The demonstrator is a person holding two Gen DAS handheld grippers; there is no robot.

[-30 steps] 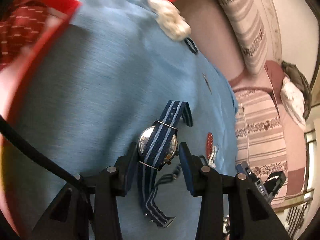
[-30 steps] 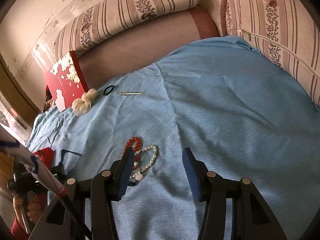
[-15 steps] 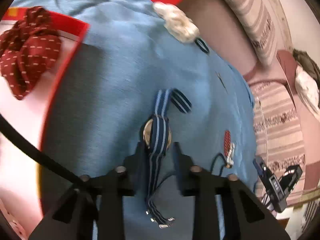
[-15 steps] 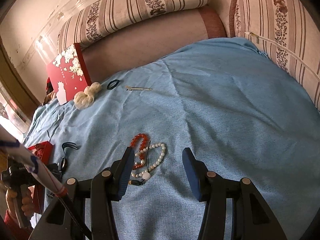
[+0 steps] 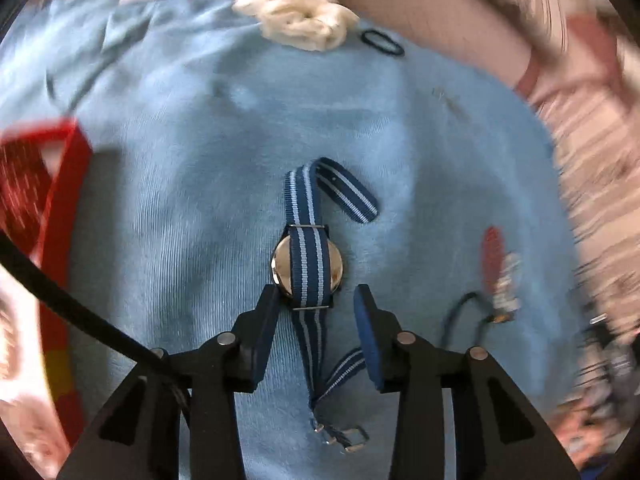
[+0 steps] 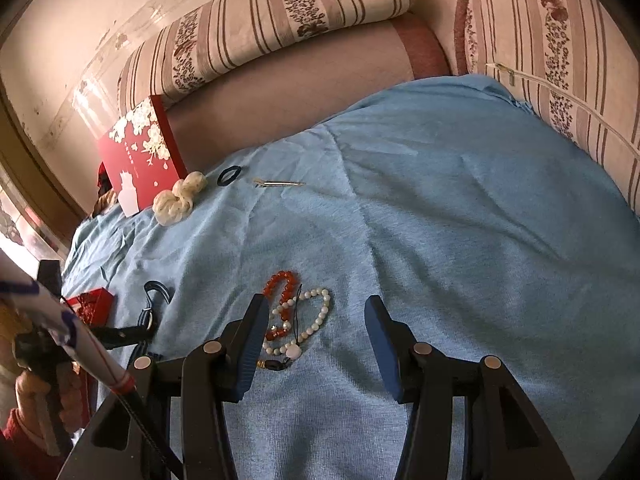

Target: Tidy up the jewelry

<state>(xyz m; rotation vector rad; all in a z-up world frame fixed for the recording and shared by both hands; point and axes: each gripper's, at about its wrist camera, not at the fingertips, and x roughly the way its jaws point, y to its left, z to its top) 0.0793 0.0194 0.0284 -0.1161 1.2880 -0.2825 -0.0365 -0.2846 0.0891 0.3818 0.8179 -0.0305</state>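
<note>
Left gripper spread around the watch; center both pads on its case, then squeeze; right gripper spread, idle.

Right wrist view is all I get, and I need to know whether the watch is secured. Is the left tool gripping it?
Observer: No. The left tool is open. The striped watch lies on the blue cloth with its case at the fingertips, and there is a clear gap to one finger.
Operator: Which side of the watch is up?
Observer: The metal case back, with the strap passing straight across it.
Operator: Where is the buckle?
Observer: The buckle is at the near end of the strap, lying on the cloth between the tool's arms.
</note>
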